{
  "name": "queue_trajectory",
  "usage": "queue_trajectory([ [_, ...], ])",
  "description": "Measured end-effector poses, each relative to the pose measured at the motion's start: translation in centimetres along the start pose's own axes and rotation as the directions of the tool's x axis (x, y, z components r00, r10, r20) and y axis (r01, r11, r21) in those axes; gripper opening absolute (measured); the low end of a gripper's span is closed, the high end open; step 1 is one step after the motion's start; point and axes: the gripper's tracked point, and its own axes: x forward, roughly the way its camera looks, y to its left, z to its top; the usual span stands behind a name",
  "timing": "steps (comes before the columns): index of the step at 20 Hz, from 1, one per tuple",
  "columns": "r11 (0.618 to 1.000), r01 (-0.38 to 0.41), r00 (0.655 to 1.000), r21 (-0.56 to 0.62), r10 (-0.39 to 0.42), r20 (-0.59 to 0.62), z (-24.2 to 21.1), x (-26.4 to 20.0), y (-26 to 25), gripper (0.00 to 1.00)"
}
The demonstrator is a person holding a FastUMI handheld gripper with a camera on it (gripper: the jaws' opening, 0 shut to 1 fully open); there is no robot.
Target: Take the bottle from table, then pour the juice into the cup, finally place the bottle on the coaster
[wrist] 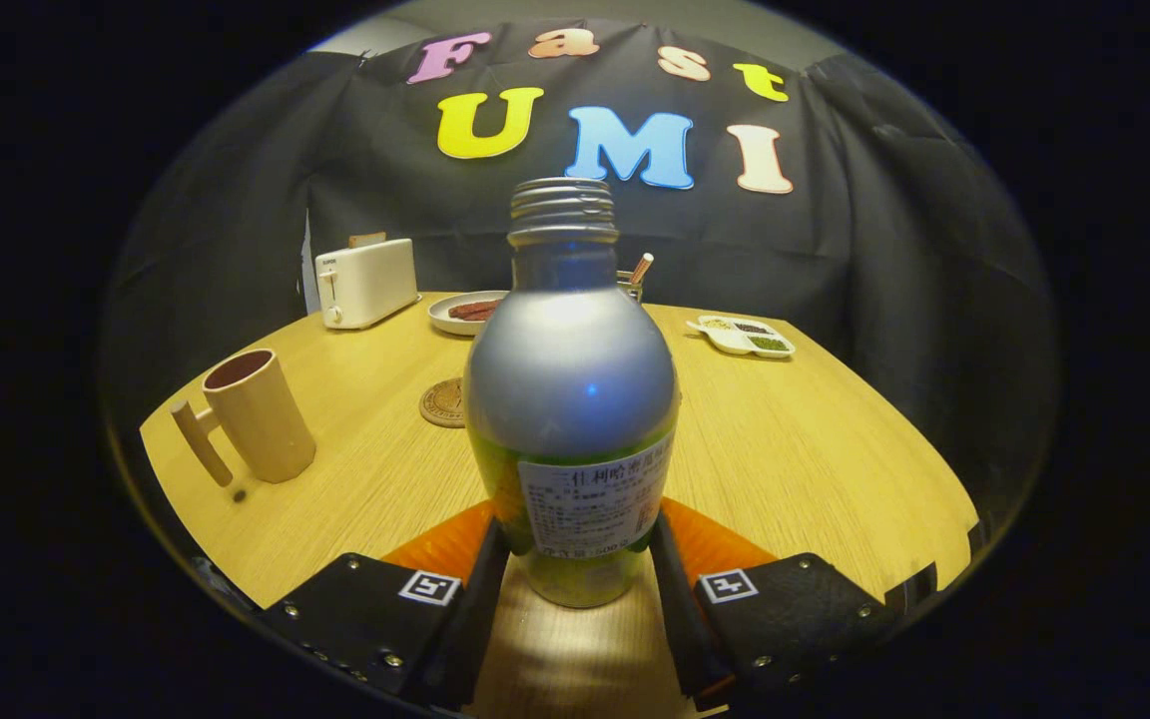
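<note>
A silver bottle (571,399) with a green lower band and a white label stands upright between my fingers, its threaded neck uncapped. My gripper (575,564) is shut on the bottle, both fingers pressed against its lower sides. The bottle's base looks a little above the wooden table (795,449). A tan cup (254,414) with a side handle stands to the left beyond the fingers, its mouth open upward. A round brown coaster (443,403) lies flat just behind the bottle on its left, partly hidden by it.
A white toaster (365,283) stands at the table's far left. A plate (467,313) with dark food lies behind the bottle. A white divided dish (743,336) of seeds sits at the far right. A holder with a stick (635,277) peeks out behind the bottle's neck.
</note>
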Motion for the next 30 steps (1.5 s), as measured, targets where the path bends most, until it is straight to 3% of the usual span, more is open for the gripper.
queue_trajectory([
  [6, 0.986, 0.002, 1.0, -0.164, -0.001, 0.007, 3.1, 0.2, 0.8, 0.72],
  [12, 0.944, 0.009, 1.0, -0.331, 0.001, 0.029, 6.2, 0.5, 2.8, 0.72],
  [21, 0.827, -0.013, 0.999, -0.561, 0.031, 0.023, 8.0, 0.8, 7.2, 0.72],
  [30, 0.686, -0.025, 0.999, -0.727, -0.006, -0.04, 7.8, 1.5, 9.2, 0.72],
])
